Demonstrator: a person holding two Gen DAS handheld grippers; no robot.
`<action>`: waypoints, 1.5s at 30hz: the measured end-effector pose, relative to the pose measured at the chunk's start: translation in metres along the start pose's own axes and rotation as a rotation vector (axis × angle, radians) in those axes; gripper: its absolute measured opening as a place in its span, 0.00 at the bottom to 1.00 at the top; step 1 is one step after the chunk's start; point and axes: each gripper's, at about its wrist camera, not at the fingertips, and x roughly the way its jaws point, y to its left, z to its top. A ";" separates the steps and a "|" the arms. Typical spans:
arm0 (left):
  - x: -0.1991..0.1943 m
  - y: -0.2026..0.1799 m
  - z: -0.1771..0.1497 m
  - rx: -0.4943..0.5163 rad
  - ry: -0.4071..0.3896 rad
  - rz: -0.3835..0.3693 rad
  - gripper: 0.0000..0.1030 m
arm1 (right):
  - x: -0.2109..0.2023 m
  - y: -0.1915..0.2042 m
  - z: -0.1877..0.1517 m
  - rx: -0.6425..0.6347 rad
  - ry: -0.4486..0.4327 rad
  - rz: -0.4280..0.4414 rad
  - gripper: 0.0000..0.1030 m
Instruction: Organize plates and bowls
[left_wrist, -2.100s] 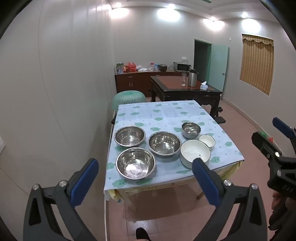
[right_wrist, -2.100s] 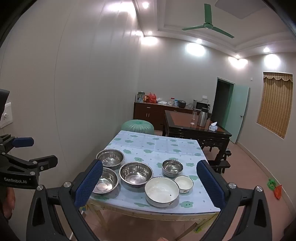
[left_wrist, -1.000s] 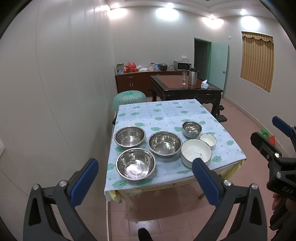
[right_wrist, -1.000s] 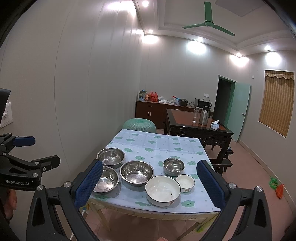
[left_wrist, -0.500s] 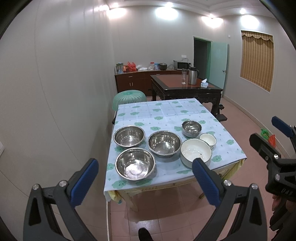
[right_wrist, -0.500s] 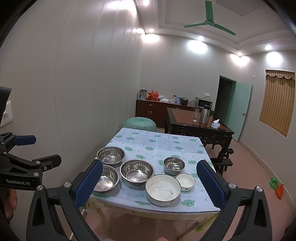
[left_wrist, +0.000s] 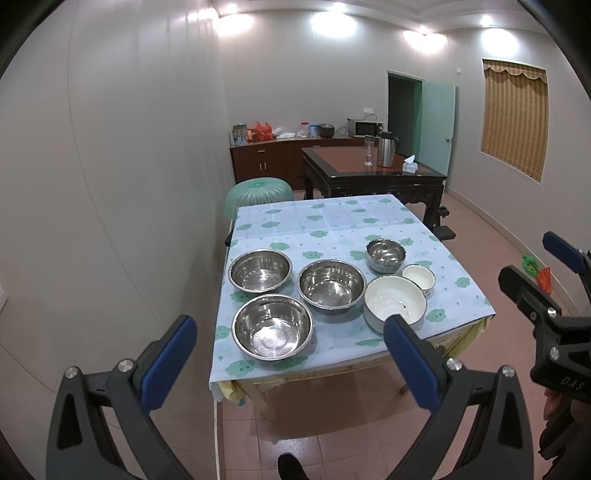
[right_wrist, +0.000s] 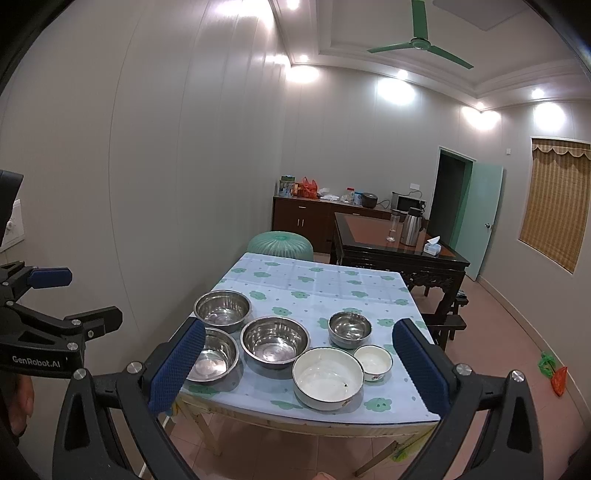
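Observation:
A table (left_wrist: 332, 221) with a blue flowered cloth holds several bowls. Three large steel bowls sit at its near left: one at the front (left_wrist: 272, 326), one behind it (left_wrist: 260, 270), one in the middle (left_wrist: 331, 285). A small steel bowl (left_wrist: 385, 254), a large white bowl (left_wrist: 394, 303) and a small white bowl (left_wrist: 418, 277) sit at the right. My left gripper (left_wrist: 288, 365) is open and empty, short of the table's near edge. My right gripper (right_wrist: 301, 363) is open and empty, also short of the table (right_wrist: 317, 280), where the large white bowl (right_wrist: 327, 377) is nearest.
A wall runs along the table's left side. A green stool (left_wrist: 258, 194) stands behind the table, a dark wooden table (left_wrist: 373, 171) with a kettle stands further back, and a sideboard (left_wrist: 266, 162) is against the far wall. Tiled floor lies to the right.
Both grippers have drifted slightly closer to the table. The bowls have not moved.

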 end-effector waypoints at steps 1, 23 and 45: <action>0.000 0.000 0.000 0.000 -0.001 0.000 1.00 | 0.000 0.000 0.000 0.000 0.000 -0.001 0.99; 0.021 0.008 0.000 0.002 0.037 0.001 1.00 | 0.023 0.002 -0.001 0.006 0.040 0.015 0.99; 0.106 0.017 0.016 0.002 0.149 0.008 1.00 | 0.097 0.004 -0.001 0.032 0.148 0.044 0.99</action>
